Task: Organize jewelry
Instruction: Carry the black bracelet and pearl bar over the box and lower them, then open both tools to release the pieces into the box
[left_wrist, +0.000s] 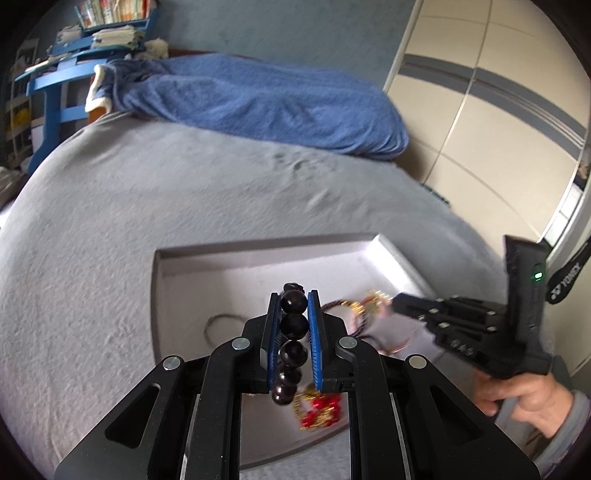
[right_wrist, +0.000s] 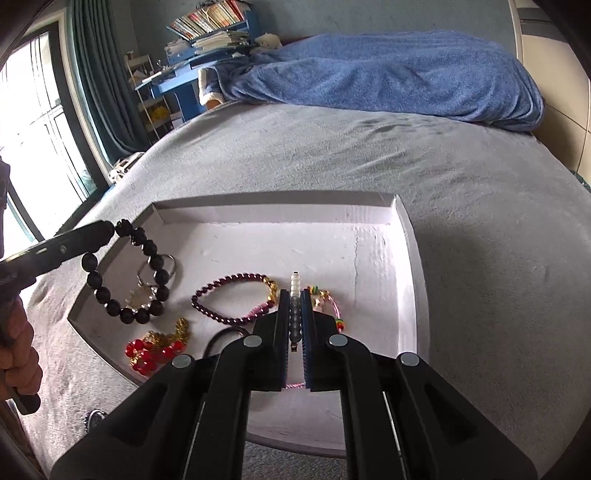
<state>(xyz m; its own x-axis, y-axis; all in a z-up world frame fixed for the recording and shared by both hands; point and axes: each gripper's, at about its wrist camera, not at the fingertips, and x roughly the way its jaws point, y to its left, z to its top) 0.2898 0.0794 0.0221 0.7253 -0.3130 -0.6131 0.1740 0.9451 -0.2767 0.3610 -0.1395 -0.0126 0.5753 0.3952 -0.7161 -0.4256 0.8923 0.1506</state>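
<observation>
Your left tool (left_wrist: 294, 321) is clamped on the black bead bracelet (right_wrist: 125, 273) above the tray's (right_wrist: 406, 236) left edge; the right tool (right_wrist: 294, 325) pinches a pale bead string (right_wrist: 294, 286) over its middle. Both look light, limp and swingy, so grip on single beads, not cord.

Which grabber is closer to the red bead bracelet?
The left. The left gripper, shut on the black bead bracelet, hangs it near the red bead bracelet. The right gripper, shut on white beads, is farther across the tray.
</observation>
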